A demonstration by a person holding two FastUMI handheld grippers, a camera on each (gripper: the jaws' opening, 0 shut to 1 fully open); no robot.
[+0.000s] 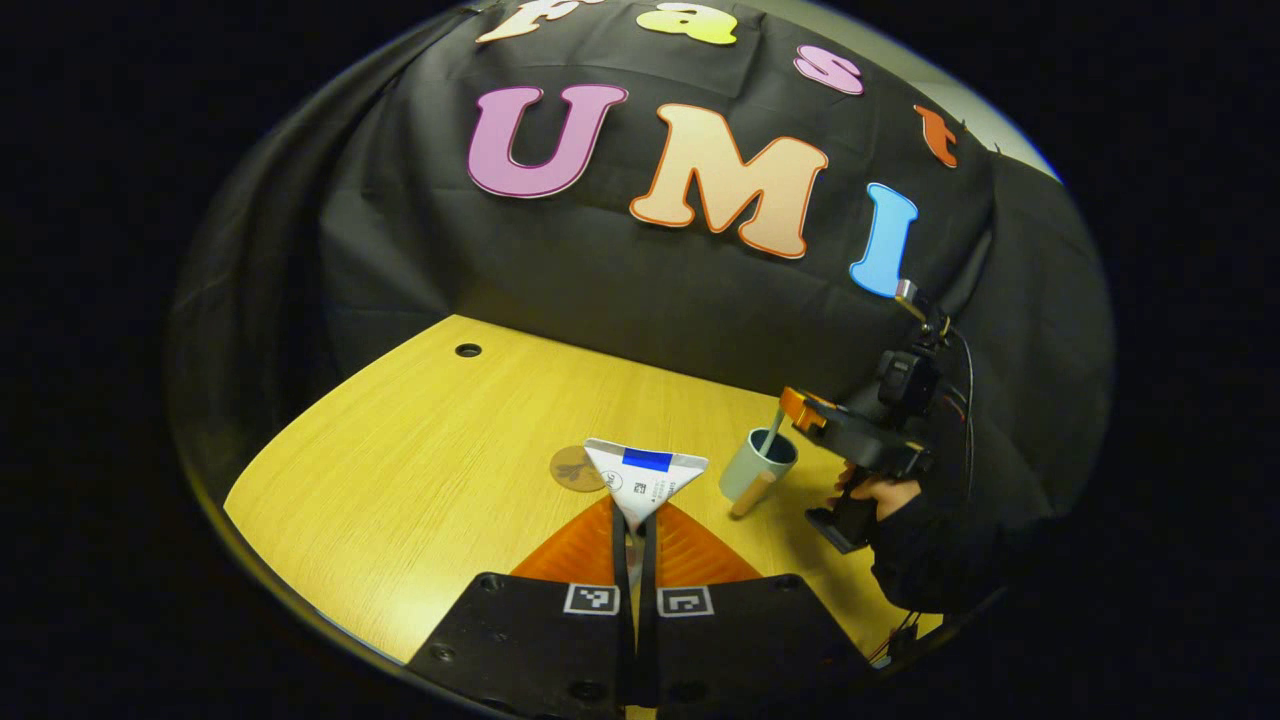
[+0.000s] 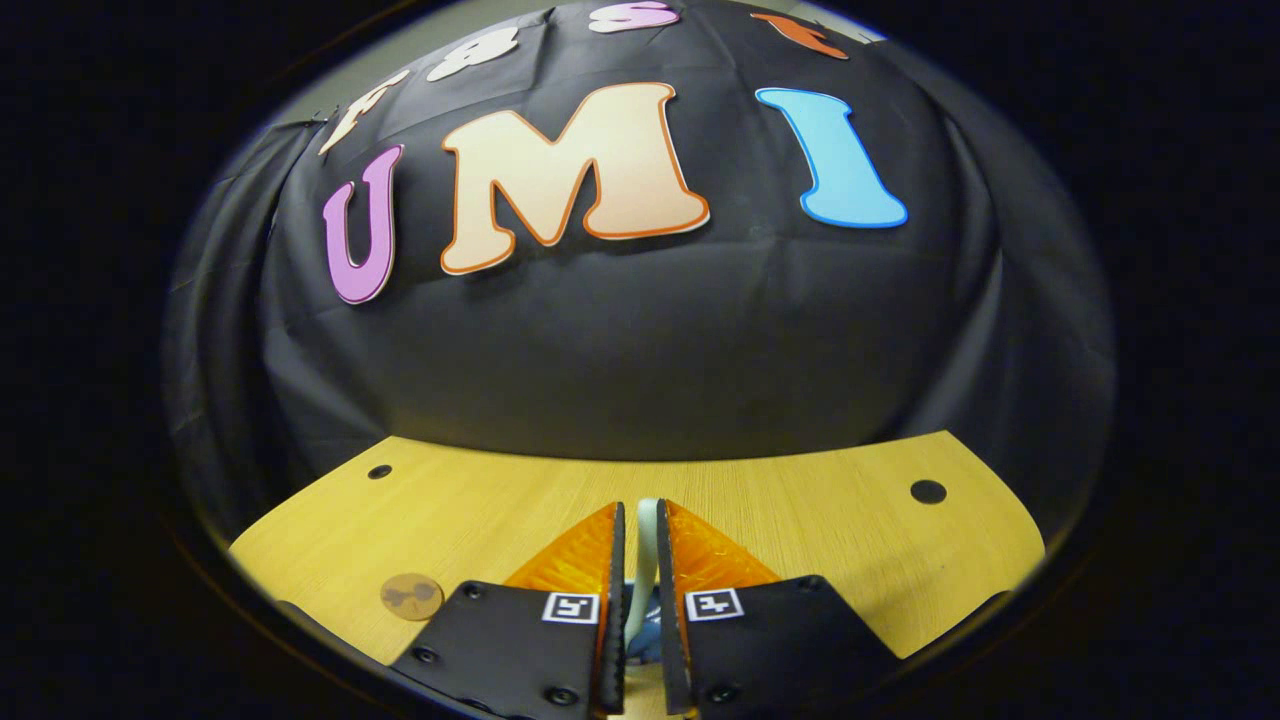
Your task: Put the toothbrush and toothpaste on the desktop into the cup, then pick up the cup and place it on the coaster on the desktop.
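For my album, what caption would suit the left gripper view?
Left gripper holds toothpaste; right gripper lowers toothbrush into cup.

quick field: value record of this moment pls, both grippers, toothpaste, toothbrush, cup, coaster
left hand-held gripper: shut on the toothpaste tube, held above the desk
right hand-held gripper: fingers close around the toothbrush, over the cup
toothbrush: pale handle between the right fingers, its lower end reaching into the cup
cup: upright on the desk, wooden handle
coaster: flat on the desk, bare, apart from the cup
toothpaste: not yet in the cup
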